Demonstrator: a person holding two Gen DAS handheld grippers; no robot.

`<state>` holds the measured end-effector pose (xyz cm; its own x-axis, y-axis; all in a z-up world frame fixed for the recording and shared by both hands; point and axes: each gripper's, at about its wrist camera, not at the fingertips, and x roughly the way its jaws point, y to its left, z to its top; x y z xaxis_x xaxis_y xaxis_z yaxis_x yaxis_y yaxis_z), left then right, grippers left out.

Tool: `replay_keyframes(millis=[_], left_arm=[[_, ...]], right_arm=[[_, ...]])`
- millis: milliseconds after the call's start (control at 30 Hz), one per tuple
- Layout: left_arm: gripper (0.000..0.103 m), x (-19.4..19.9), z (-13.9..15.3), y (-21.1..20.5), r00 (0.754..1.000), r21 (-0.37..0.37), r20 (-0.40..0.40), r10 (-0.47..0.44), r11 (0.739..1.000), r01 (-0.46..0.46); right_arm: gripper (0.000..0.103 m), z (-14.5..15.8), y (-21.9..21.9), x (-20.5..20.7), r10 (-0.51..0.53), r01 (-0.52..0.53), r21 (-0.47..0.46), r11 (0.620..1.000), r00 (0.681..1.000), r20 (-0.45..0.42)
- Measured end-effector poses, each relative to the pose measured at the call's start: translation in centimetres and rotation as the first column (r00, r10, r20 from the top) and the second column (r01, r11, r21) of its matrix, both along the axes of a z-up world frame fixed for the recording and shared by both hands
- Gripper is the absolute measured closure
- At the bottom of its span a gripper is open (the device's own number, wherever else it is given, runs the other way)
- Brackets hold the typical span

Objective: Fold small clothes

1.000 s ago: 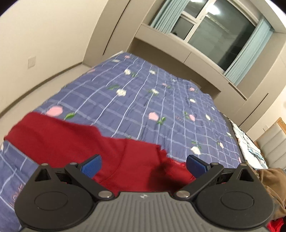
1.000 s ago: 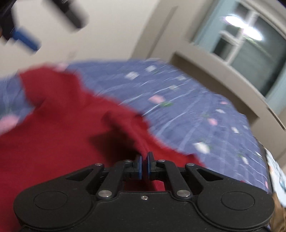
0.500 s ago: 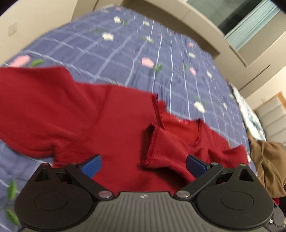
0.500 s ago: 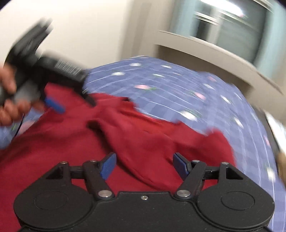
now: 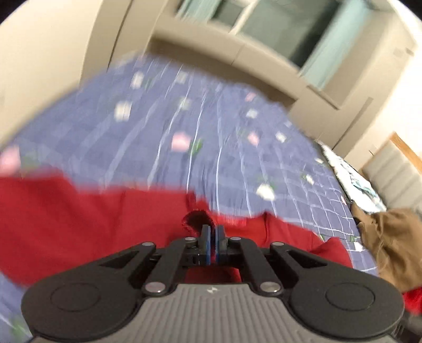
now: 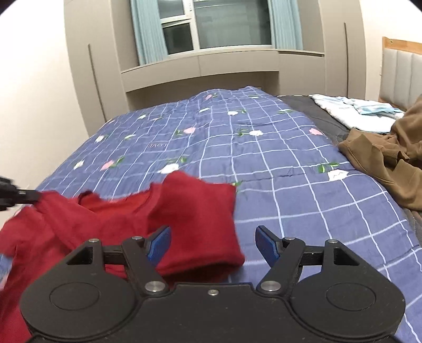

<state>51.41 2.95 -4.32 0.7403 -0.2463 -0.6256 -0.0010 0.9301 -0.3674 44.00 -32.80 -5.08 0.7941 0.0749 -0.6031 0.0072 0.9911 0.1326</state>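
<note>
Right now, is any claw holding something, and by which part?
The left claw pinches the red shirt at a sleeve cuff edge. The right claw is open, holding nothing.

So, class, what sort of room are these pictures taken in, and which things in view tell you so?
Most likely a bedroom at home. A bed with a blue checked flowered quilt fills the view, a padded headboard stands at its right, and a curtained window sits above built-in cupboards.

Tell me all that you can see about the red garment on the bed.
The red garment is a small knit-looking top with a neck opening and sleeves. It lies rumpled, not yet folded, on the blue checked floral quilt. One sleeve lies folded across its body. The left gripper is shut on a fold of it; the open right gripper hovers over a sleeve.
</note>
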Motion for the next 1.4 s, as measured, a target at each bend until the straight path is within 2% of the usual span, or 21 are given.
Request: replay_keyframes(millis=[100, 233, 267, 433, 467, 500, 567, 667, 733, 767, 867, 900, 967, 1067, 1133, 1200, 1267, 1367, 1400], left_arm=[[0.102, -0.5, 0.0, 0.6, 1.000, 0.104, 0.014, 0.013, 0.994, -0.014], [0.102, -0.1, -2.8, 1.9, 0.996, 0.110, -0.066, 0.054, 0.993, -0.046], [0.102, -0.2, -3.5, 1.9, 0.995, 0.123, -0.082, 0.059, 0.991, -0.049], [0.102, -1.3, -5.1, 1.8, 0.992, 0.151, -0.104, 0.072, 0.987, -0.056], [0.102, -1.6, -5.0, 2.2, 0.992, 0.151, -0.100, 0.072, 0.987, -0.056], [0.102, -1.5, -4.8, 2.2, 0.993, 0.154, -0.090, 0.070, 0.987, -0.055], [0.102, -1.6, -3.9, 2.2, 0.996, 0.166, -0.058, 0.062, 0.985, -0.051], [0.102, -2.0, -1.9, 2.1, 0.998, 0.190, 0.024, 0.054, 0.980, -0.057], [0.102, -1.7, -1.1, 2.0, 0.997, 0.215, 0.049, 0.058, 0.974, -0.067], [0.102, -1.6, -1.1, 2.0, 0.997, 0.230, 0.046, 0.059, 0.971, -0.068], [0.102, -0.9, -2.8, 1.8, 0.996, 0.316, -0.008, 0.090, 0.945, -0.082], [0.102, -0.8, -3.6, 2.0, 0.995, 0.321, -0.030, 0.093, 0.944, -0.079], [0.102, -0.7, -4.9, 2.3, 0.992, 0.286, -0.075, 0.098, 0.955, -0.073], [0.102, -0.9, -5.6, 2.3, 0.989, 0.287, -0.102, 0.109, 0.955, -0.076], [0.102, -1.1, -5.4, 2.4, 0.989, 0.284, -0.102, 0.110, 0.956, -0.077], [0.102, -1.4, -5.0, 2.7, 0.990, 0.267, -0.091, 0.109, 0.960, -0.082], [0.102, -1.7, -5.1, 2.7, 0.989, 0.266, -0.095, 0.111, 0.961, -0.082], [0.102, -1.7, -6.2, 2.7, 0.983, 0.293, -0.137, 0.125, 0.953, -0.080], [0.102, -1.5, -6.5, 2.7, 0.981, 0.293, -0.146, 0.128, 0.953, -0.081]], right_arm=[[0.030, -0.1, -0.4, 2.1, -0.010, 0.010, 0.015, 1.000, 1.000, 0.007], [0.030, -0.8, -1.3, 5.8, -0.047, 0.048, 0.074, 0.996, 0.999, -0.023], [0.034, -1.1, -1.5, 6.8, -0.053, 0.057, 0.085, 0.995, 0.998, -0.040], [0.038, -3.4, -1.4, 11.7, -0.050, 0.059, 0.061, 0.996, 0.989, -0.137], [0.043, -4.0, -1.5, 12.5, -0.045, 0.059, 0.079, 0.995, 0.985, -0.168], [0.060, -4.5, -1.7, 13.0, -0.037, 0.057, 0.101, 0.993, 0.981, -0.189], [0.086, -4.9, -1.7, 13.4, -0.004, 0.031, 0.127, 0.991, 0.978, -0.208], [0.092, -3.9, -1.5, 13.0, 0.015, -0.001, 0.083, 0.997, 0.987, -0.163], [0.095, -3.3, -1.7, 12.8, 0.004, 0.004, 0.055, 0.998, 0.990, -0.138], [0.103, -3.4, -1.9, 12.8, -0.008, 0.014, 0.041, 0.999, 0.991, -0.134], [0.103, -4.3, -2.8, 13.1, -0.056, 0.052, -0.025, 0.998, 0.988, -0.146], [0.103, -4.7, -3.1, 13.1, -0.055, 0.053, -0.016, 0.998, 0.986, -0.160], [0.103, -5.3, -3.1, 12.8, -0.046, 0.042, -0.026, 0.999, 0.984, -0.174], [0.081, -4.5, -2.9, 11.6, -0.050, 0.052, 0.014, 0.999, 0.990, -0.134], [0.074, -3.7, -2.6, 11.0, -0.036, 0.039, 0.033, 0.999, 0.994, -0.100], [0.055, -3.3, -2.2, 10.9, -0.004, 0.010, 0.066, 0.998, 0.995, -0.097], [0.050, -3.6, -1.2, 10.8, 0.029, -0.022, 0.058, 0.998, 0.993, -0.112], [0.051, -5.3, 0.0, 11.2, 0.016, -0.024, -0.042, 0.999, 0.984, -0.175], [0.049, -5.8, 0.0, 11.1, 0.016, -0.025, -0.050, 0.998, 0.986, -0.166]])
